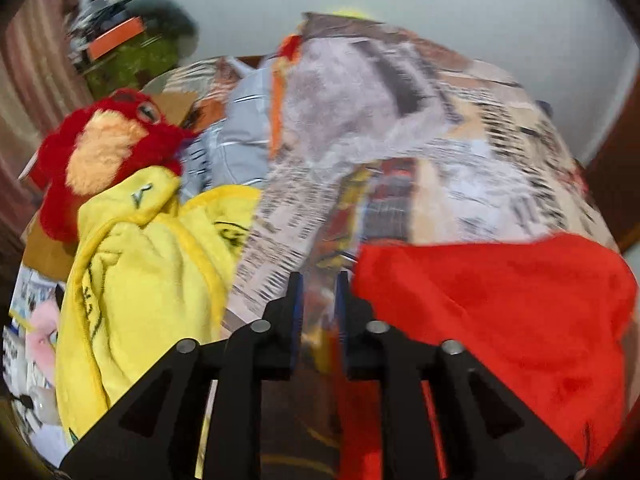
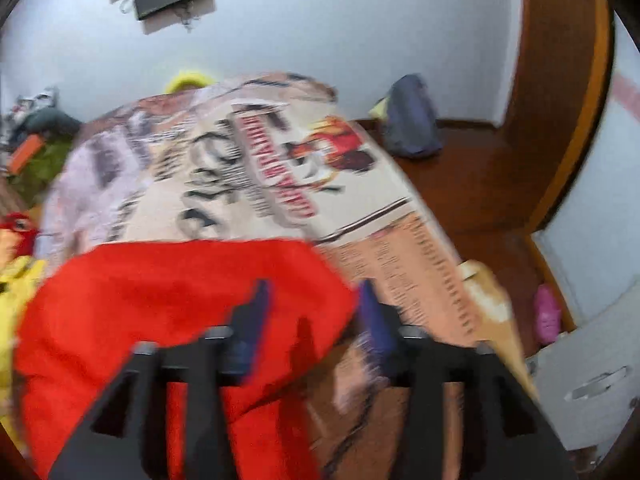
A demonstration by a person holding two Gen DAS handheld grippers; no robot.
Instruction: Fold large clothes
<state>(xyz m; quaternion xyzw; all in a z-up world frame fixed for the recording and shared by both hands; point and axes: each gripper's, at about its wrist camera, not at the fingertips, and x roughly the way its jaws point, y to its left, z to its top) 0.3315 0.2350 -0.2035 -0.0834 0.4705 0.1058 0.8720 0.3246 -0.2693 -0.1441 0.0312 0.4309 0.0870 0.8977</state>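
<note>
While my left tongs (image 1: 319,280) and right tongs (image 2: 312,292) gape empty, I judge the near red cloth (image 2: 168,292) soft, best pinched at its right edge.

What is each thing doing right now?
Red cloth: spread flat on the printed sheet.
Yellow cloth: crumpled in a heap.
Red plush: lying beside the yellow cloth.
Left claw: open, holding nothing.
Right claw: open, over the red cloth's edge.

Pale wall (image 2: 320,32) (bluish), brown wooden furniture (image 2: 560,100).
</note>
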